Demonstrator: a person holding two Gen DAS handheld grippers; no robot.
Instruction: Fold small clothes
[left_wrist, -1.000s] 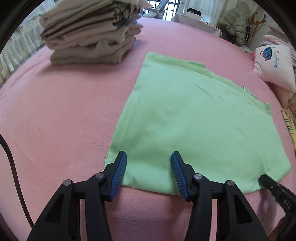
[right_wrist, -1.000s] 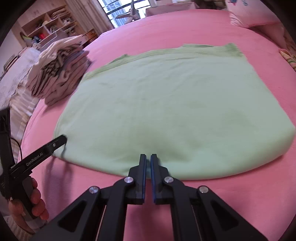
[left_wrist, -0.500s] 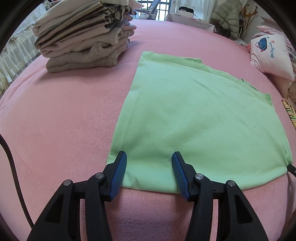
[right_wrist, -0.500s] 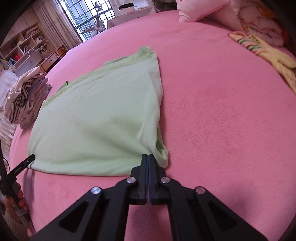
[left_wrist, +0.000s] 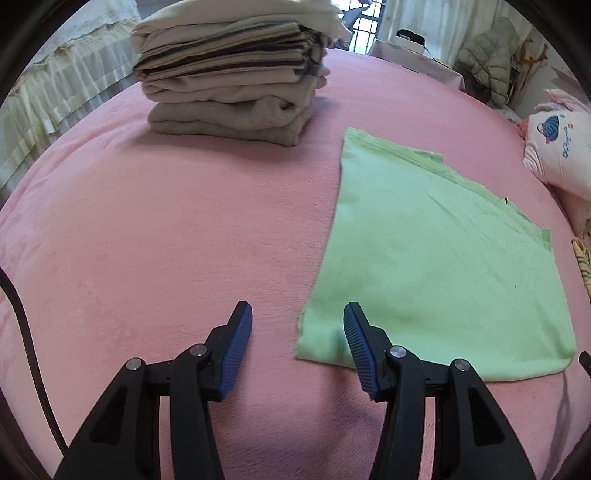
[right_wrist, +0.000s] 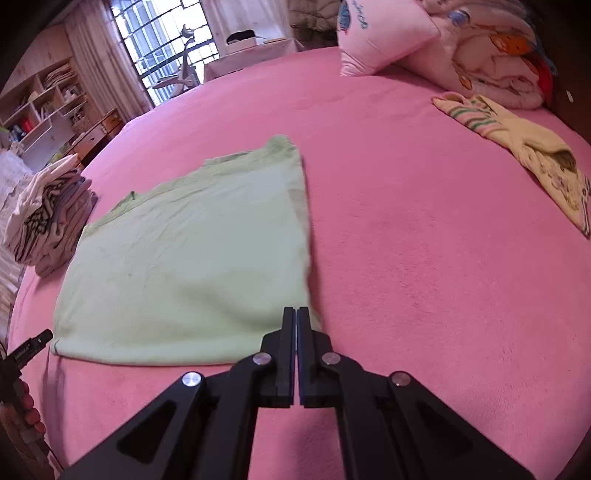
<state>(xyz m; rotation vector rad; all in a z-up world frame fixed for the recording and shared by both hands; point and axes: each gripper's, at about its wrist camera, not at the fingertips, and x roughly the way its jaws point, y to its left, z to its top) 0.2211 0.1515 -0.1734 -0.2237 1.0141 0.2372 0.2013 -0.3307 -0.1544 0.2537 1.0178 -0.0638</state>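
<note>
Where folded, green garment (left_wrist: 436, 258) lies flat — smooth, pale, rectangular.

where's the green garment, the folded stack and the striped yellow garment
green garment (right_wrist: 192, 266): right wrist view, middle of the flat cloth
folded stack (left_wrist: 229, 74): left wrist view, side of the pile
striped yellow garment (right_wrist: 517, 140): right wrist view, its crumpled middle

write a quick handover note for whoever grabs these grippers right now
Left gripper: open, empty, over the pink blanket by the green garment's near-left corner.
Right gripper: shut at its near-right corner; a grip on cloth can't be confirmed.
Green garment: flat, partly folded.
Done: stack of folded clothes on the far left.
Left: finish the green one, stack it, then the striped garment near the pillow.
</note>
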